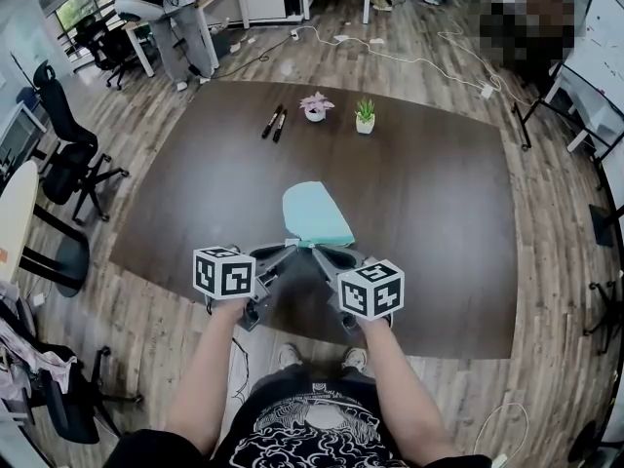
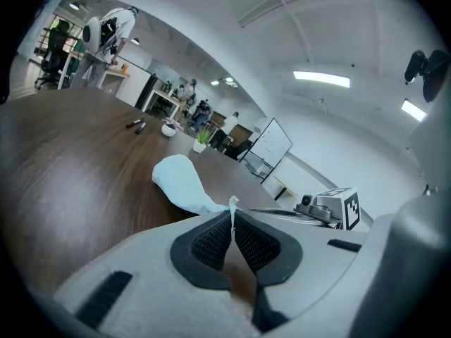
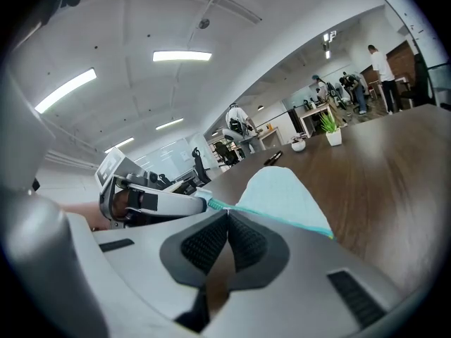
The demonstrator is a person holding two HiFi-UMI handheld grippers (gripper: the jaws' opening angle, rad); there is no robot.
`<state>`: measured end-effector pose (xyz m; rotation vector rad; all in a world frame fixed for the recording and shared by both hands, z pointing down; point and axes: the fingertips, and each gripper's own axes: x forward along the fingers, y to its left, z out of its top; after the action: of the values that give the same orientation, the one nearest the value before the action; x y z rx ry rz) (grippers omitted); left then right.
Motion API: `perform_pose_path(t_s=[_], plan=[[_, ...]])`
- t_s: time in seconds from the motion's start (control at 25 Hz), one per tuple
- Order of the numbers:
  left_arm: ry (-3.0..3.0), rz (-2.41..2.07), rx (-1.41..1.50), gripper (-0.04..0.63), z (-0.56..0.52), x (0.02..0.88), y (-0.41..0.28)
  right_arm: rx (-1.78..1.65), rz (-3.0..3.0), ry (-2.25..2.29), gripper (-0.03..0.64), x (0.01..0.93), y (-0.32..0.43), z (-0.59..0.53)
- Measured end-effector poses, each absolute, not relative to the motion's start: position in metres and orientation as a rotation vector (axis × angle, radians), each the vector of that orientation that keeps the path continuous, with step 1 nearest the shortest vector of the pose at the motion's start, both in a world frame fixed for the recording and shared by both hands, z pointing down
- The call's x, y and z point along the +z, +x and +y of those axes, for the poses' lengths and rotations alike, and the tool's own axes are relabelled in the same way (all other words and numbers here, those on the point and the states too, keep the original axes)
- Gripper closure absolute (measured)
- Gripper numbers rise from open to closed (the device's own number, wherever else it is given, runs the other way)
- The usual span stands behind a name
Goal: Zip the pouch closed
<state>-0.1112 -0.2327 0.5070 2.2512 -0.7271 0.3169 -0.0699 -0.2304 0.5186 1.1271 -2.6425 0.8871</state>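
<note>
A light teal pouch (image 1: 317, 213) lies on the dark brown table (image 1: 439, 183), its zipper edge towards me. My left gripper (image 1: 290, 246) is shut on a small pale tab (image 2: 232, 204) at the left end of the pouch (image 2: 182, 182). My right gripper (image 1: 314, 250) sits just to the right of it. In its own view my right gripper (image 3: 227, 213) is shut where the teal zipper line (image 3: 310, 225) of the pouch (image 3: 282, 192) meets its tips. The pull itself is mostly hidden between the pads. Each gripper shows in the other's view: the left gripper (image 3: 162, 199) and the right gripper (image 2: 317, 210).
Two black markers (image 1: 274, 123), a small pink-flowered pot (image 1: 315, 106) and a green potted plant (image 1: 365, 115) stand at the table's far side. Office chairs (image 1: 68, 154) are on the left. The table's near edge runs just under both hands.
</note>
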Motion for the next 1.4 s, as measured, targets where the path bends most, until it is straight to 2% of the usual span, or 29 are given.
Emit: perform_pose_path(t_s=[1.4], plan=[[2.201, -0.952, 0.249, 0.574, -0.243, 0.508, -0.144, 0.908, -2.602, 1.219, 0.617, 0.526, -0.063, -0.231]])
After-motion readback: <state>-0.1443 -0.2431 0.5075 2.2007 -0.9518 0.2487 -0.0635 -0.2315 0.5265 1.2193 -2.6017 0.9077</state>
